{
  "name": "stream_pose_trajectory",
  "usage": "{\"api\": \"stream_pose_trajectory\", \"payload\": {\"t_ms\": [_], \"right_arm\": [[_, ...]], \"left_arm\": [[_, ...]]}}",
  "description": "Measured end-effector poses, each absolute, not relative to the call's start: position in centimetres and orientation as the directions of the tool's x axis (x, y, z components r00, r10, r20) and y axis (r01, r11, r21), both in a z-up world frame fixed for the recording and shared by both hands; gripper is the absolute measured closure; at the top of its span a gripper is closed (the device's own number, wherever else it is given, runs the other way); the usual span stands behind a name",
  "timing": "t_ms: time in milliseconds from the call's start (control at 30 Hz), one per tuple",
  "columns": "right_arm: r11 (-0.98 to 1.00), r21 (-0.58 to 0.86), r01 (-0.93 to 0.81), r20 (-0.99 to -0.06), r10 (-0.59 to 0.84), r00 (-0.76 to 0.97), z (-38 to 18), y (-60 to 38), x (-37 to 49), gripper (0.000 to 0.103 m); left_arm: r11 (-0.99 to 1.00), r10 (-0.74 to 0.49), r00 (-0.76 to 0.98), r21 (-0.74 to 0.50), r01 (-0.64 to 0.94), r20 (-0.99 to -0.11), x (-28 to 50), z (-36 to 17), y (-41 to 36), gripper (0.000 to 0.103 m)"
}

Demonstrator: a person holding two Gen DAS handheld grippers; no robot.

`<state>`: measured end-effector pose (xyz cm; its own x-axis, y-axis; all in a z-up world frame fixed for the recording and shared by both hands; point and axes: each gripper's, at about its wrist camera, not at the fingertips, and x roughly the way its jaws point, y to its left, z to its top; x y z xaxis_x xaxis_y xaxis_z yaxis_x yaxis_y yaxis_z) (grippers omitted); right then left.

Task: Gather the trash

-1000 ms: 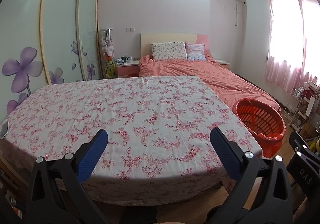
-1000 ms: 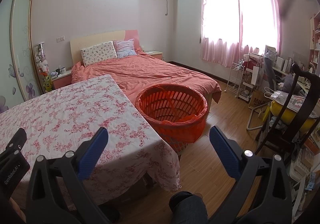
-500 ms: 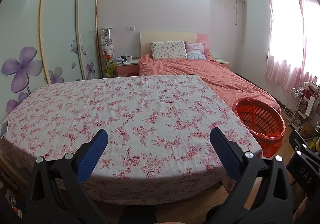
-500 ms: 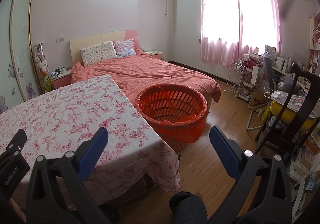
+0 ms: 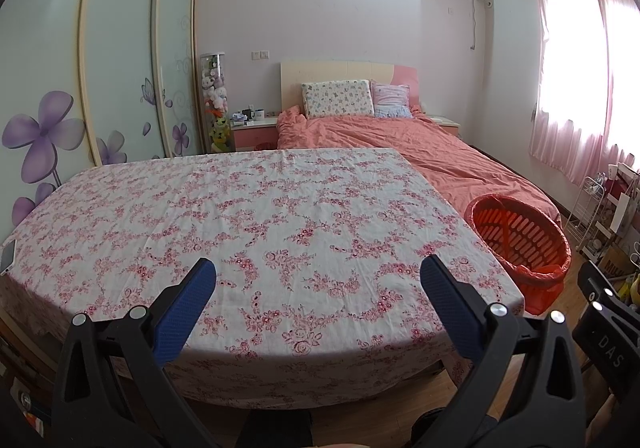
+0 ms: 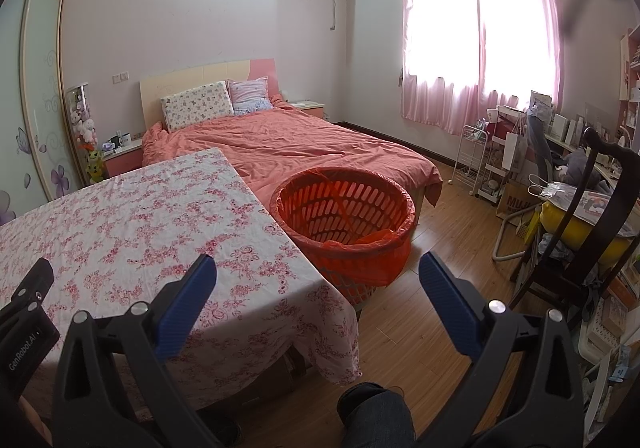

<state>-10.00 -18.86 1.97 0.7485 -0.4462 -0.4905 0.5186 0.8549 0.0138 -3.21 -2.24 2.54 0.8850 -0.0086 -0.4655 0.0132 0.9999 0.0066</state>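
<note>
While I hold both claws level over the near edge of the table draped in a white cloth with pink flower print, my left gripper gapes wide, its blue-padded fingers far apart with nothing between them, only bare cloth ahead. My right gripper is spread just as wide and grips nothing; its left finger hangs over the table's right corner and its right finger over the wooden plank floor. Straight ahead of the right claw, just beside the table's right edge, stands the round orange slotted plastic basket lined with an orange bag; from the left claw it sits off to the right, past the table corner. I can see no loose trash on the cloth. Beyond table and basket lies the bed with a salmon-coloured cover. Below the right claw a knee in dark trousers pokes in.
</note>
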Motion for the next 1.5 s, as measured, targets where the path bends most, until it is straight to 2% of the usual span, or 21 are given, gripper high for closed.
{"api": "stream_pose_trajectory", "payload": {"t_ms": [1500], "right_arm": [[0.856,0.012,0.517,-0.492,-0.446,0.748,2.19,-18.95,-9.97,0.004]], "left_arm": [[1.0,-0.002,0.877,0.007,0.006,-0.481,-3.03,2.08,-2.31,0.002]]}}
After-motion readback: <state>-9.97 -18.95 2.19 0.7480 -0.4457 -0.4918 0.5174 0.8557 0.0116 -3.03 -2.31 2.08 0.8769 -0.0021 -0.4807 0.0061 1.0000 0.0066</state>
